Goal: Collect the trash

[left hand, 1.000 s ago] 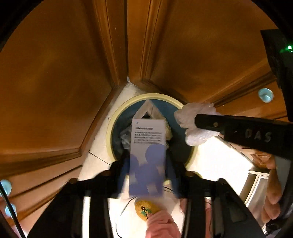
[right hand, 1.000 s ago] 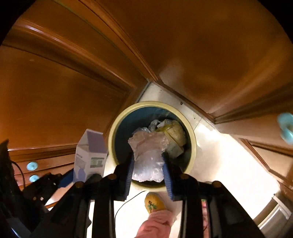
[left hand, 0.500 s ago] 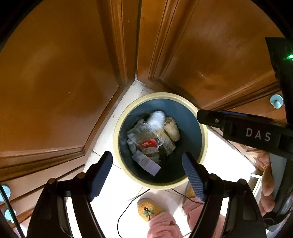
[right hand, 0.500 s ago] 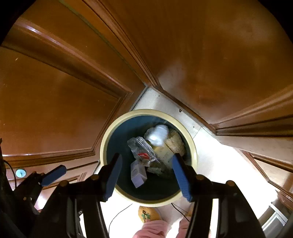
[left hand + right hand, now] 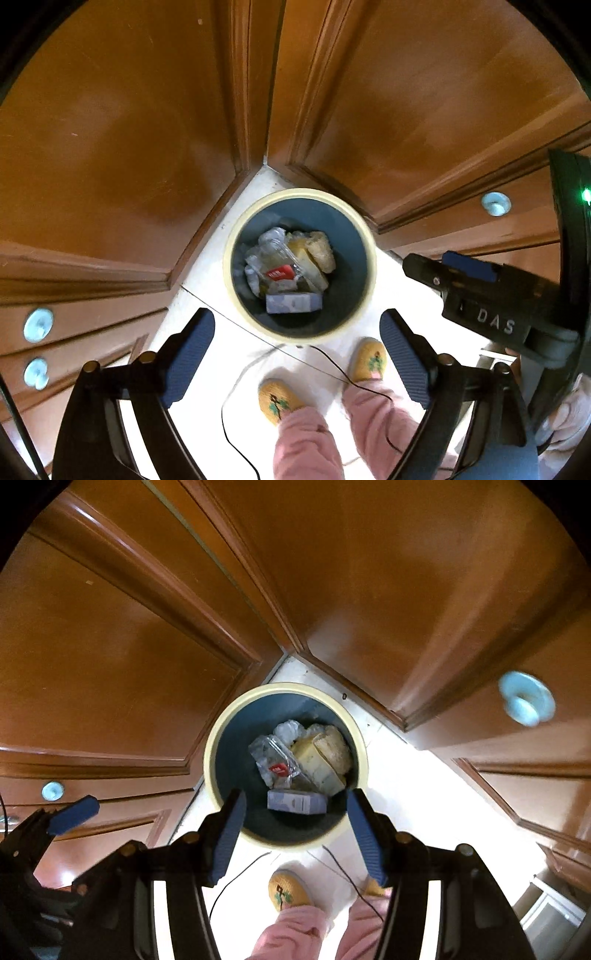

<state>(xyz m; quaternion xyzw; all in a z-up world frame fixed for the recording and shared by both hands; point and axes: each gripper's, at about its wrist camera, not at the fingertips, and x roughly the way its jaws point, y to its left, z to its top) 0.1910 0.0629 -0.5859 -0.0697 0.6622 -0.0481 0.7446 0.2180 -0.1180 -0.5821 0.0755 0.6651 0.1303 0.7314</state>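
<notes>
1. Trash sits in the round bin [image 5: 236,236] (cream rim, dark blue inside), which stands on the pale floor [image 5: 207,321] in the corner where two brown wooden cabinet fronts [image 5: 110,129] meet.
2. Inside the bin, a small lavender carton [image 5: 293,303] lies flat nearest the viewer; behind it are a clear wrapper with a red label [image 5: 279,274], crumpled white plastic [image 5: 273,236] and yellowish scraps [image 5: 319,251].
3. The left claw [image 5: 297,360] hangs above the bin's near edge, pointing steeply down, its blue pads spread wide with nothing between them; its jaws have just been opening.
4. The right claw [image 5: 297,834] is also over the bin, jaws parted and empty, having opened earlier within the last second; the carton shows between its pads but lies far below in the bin.
5. In the left wrist view the right claw's black body, marked DAS, reaches in from the right side.
6. Below both claws are the person's yellow slippers [image 5: 279,400] and pink trouser legs [image 5: 306,439], with a thin black cable [image 5: 332,360] trailing across the floor.
7. Pale blue round knobs [image 5: 526,698] dot the cabinet fronts.
</notes>
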